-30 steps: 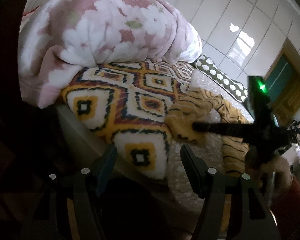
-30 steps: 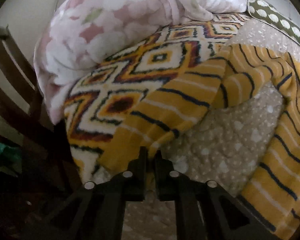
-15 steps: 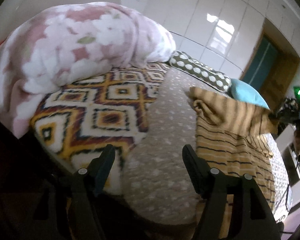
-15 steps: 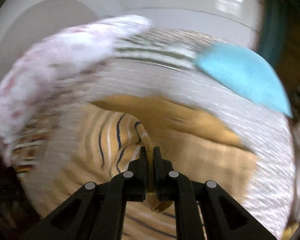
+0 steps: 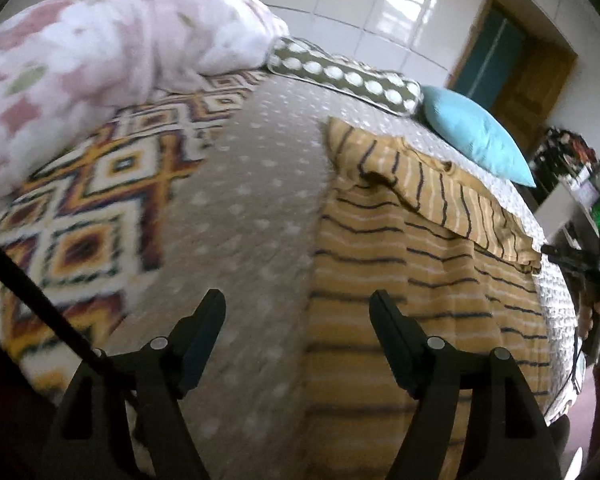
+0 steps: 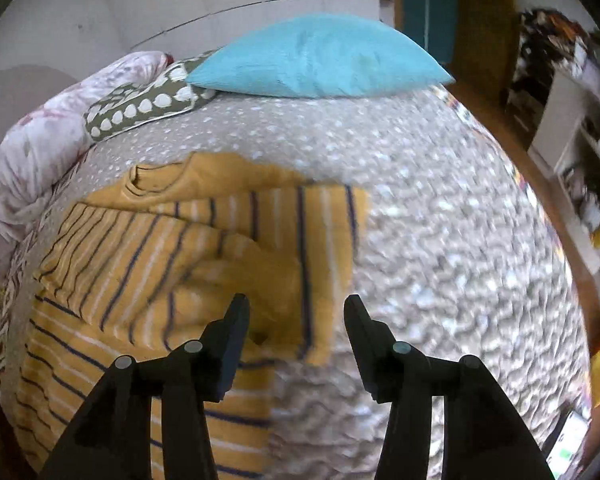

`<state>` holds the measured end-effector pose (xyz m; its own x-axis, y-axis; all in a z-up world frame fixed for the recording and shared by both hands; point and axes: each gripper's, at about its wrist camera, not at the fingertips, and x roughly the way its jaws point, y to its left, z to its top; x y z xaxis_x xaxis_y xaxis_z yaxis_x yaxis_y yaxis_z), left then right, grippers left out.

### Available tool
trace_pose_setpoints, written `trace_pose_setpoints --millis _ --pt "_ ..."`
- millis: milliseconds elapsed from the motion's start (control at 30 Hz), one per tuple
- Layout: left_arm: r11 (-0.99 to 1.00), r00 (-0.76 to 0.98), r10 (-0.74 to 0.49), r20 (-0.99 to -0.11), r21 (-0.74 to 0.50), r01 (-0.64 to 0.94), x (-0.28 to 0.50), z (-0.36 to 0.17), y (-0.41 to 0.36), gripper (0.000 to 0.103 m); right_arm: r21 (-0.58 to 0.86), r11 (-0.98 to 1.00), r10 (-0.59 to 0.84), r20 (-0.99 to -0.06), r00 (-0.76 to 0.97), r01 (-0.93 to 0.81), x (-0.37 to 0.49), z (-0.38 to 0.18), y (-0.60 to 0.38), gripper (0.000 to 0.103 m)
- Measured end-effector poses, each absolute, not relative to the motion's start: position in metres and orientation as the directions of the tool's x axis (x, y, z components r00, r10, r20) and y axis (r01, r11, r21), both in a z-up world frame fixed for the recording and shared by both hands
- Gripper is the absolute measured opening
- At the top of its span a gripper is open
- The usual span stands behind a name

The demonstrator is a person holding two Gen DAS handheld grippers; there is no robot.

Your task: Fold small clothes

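A mustard-yellow shirt with dark and white stripes lies on the grey dotted bedspread, one sleeve folded across its body. My left gripper hovers over the shirt's left edge, jaws opening, nothing between them. My right gripper hangs above the folded sleeve's end, jaws opening, the cloth lying free below them. The right gripper also shows at the far right of the left wrist view.
A pink floral duvet sits on a diamond-patterned blanket at the left. An olive dotted cushion and a turquoise pillow lie at the far side. Cluttered shelves stand at the right.
My right gripper carried the sleeve from the patterned blanket across the shirt, then let it go and opened. My left gripper swung rightward over the shirt's edge and spread wider.
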<state>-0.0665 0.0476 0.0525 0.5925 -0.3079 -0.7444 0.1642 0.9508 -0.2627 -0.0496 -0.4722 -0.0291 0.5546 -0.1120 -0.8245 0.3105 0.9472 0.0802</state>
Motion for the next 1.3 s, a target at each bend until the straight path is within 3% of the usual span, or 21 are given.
trace_pose_setpoints --millis 200,300,367,500,567,633,667,700,733,800,900,967,1067,1133,1233,1300 --pt "0.923 0.497 -0.384 -0.778 -0.324 0.206 0.028 0.038 0.012 0.073 0.199 0.923 -0.041 -0.801 0.598 0.330 -0.068 -0.048 -0.488 0.058" --pt "0.898 0.467 -0.440 -0.767 -0.385 0.213 0.076 0.028 -0.001 0.073 0.255 0.903 -0.020 -0.778 0.628 0.344 -0.065 -0.054 -0.497 0.065" --pt "0.885 0.448 -0.466 -0.763 -0.412 0.218 0.098 0.022 -0.008 0.079 0.294 0.886 -0.007 -0.765 0.644 0.358 -0.059 -0.059 -0.507 0.068" --pt "0.859 0.382 -0.512 -0.769 -0.463 0.220 0.141 0.001 -0.028 0.080 0.379 0.843 0.044 -0.757 0.652 0.383 -0.041 -0.076 -0.526 0.068" --pt "0.853 0.369 -0.522 -0.769 -0.469 0.230 0.154 -0.004 -0.040 0.091 0.413 0.839 0.086 -0.744 0.662 0.355 -0.028 -0.084 -0.527 0.070" --pt "0.862 0.380 -0.506 -0.774 -0.447 0.237 0.164 -0.002 -0.053 0.091 0.399 0.859 0.095 -0.739 0.667 0.320 -0.013 -0.085 -0.520 0.070" --pt "0.872 0.372 -0.489 -0.789 -0.425 0.244 0.167 -0.002 -0.059 0.078 0.392 0.866 0.097 -0.740 0.665 0.310 -0.007 -0.084 -0.516 0.070" --pt "0.889 0.369 -0.454 -0.811 -0.382 0.254 0.169 0.000 -0.065 0.058 0.385 0.874 0.103 -0.744 0.660 0.298 0.000 -0.085 -0.511 0.070" --pt "0.908 0.371 -0.408 -0.834 -0.329 0.259 0.170 0.002 -0.070 0.025 0.375 0.879 0.100 -0.747 0.657 0.293 0.006 -0.085 -0.508 0.070" --pt "0.921 0.393 -0.376 -0.839 -0.292 0.258 0.171 0.008 -0.070 0.022 0.371 0.882 0.101 -0.749 0.654 0.290 0.011 -0.085 -0.506 0.070" --pt "0.942 0.428 -0.324 -0.844 -0.244 0.232 0.173 0.014 -0.061 0.026 0.373 0.877 0.091 -0.748 0.658 0.303 0.007 -0.085 -0.512 0.070" --pt "0.959 0.464 -0.277 -0.842 -0.214 0.184 0.173 0.018 -0.050 0.042 0.385 0.863 0.078 -0.743 0.665 0.328 -0.003 -0.084 -0.520 0.069" --pt "0.968 0.496 -0.249 -0.832 -0.211 0.133 0.166 0.025 -0.028 0.043 0.407 0.844 0.076 -0.735 0.674 0.349 -0.020 -0.078 -0.528 0.069" --pt "0.961 0.489 -0.276 -0.827 -0.243 0.132 0.152 0.030 -0.010 0.045 0.410 0.846 0.083 -0.733 0.675 0.342 -0.038 -0.071 -0.527 0.069" --pt "0.947 0.466 -0.320 -0.825 -0.285 0.146 0.124 0.033 0.010 0.056 0.427 0.850 0.130 -0.736 0.664 0.308 -0.064 -0.067 -0.517 0.069" --pt "0.930 0.435 -0.369 -0.821 -0.330 0.164 0.098 0.030 0.020 0.056 0.465 0.840 0.191 -0.735 0.651 0.279 -0.087 -0.071 -0.504 0.069"
